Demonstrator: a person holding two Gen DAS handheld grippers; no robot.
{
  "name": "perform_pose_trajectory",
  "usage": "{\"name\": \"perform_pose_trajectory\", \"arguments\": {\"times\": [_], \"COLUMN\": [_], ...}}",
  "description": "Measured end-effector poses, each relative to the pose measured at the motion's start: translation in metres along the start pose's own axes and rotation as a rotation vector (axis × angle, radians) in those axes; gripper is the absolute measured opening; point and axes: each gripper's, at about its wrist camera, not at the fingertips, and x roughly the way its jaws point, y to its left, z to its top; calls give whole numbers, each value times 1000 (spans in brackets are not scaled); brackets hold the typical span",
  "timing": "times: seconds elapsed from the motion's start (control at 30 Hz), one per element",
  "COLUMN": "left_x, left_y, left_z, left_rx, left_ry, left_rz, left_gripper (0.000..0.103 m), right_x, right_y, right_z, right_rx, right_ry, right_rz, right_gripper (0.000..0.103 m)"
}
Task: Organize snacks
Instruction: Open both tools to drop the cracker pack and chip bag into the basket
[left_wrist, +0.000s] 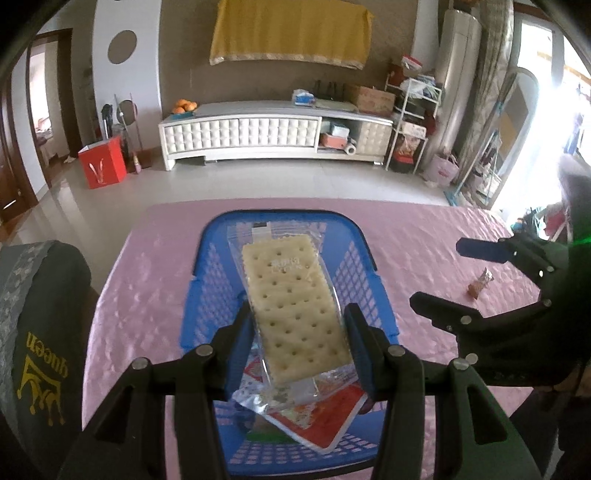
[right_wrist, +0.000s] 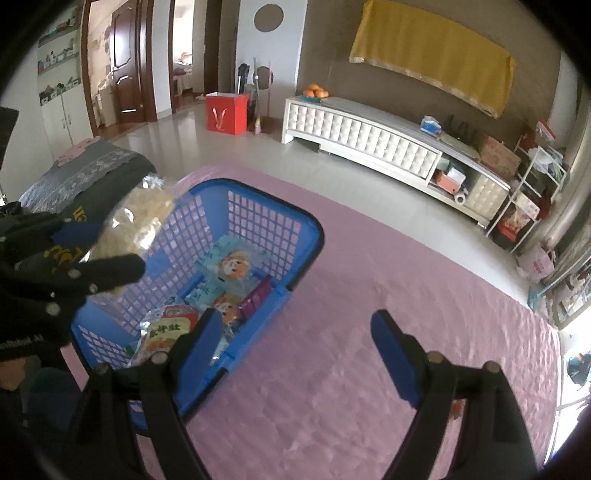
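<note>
My left gripper (left_wrist: 299, 314) is shut on a clear-wrapped cracker packet (left_wrist: 291, 295), which it holds by its long sides, tilted, above the blue plastic basket (left_wrist: 280, 218). The basket stands on a pink tablecloth (left_wrist: 424, 240) and holds several snack packs, among them a red-and-white one (left_wrist: 325, 417). In the right wrist view the same packet (right_wrist: 147, 214) hangs over the near-left rim of the basket (right_wrist: 317, 236) in the left gripper (right_wrist: 114, 245). To the right of the basket my right gripper (right_wrist: 295, 321) stands open over bare cloth with nothing between its fingers; it also shows in the left wrist view as the right gripper (left_wrist: 439, 273).
One small brown wrapped snack (left_wrist: 480, 282) lies on the cloth to the right, beyond the right gripper. A dark cover with yellow lettering (left_wrist: 40, 350) lies over a seat to the left of the table. Past the table's far edge come the floor and a white cabinet (left_wrist: 273, 133).
</note>
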Motion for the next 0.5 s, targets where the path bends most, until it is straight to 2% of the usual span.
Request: {"name": "perform_pose_trajectory", "arguments": {"times": [0.37,0.5], "left_x": [48,62], "left_y": [-4,-2], "left_z": [-4,-7], "left_rx": [-23,-46], "left_ry": [126,163], "left_rz": [-9,13], "left_gripper": [47,48], "right_x": [15,18], "right_y": [-17,-22], "right_z": [-13,-16], "right_rx": [51,74], "right_ry": [17,17], "right_rz": [29,47], "right_gripper": [86,86]}}
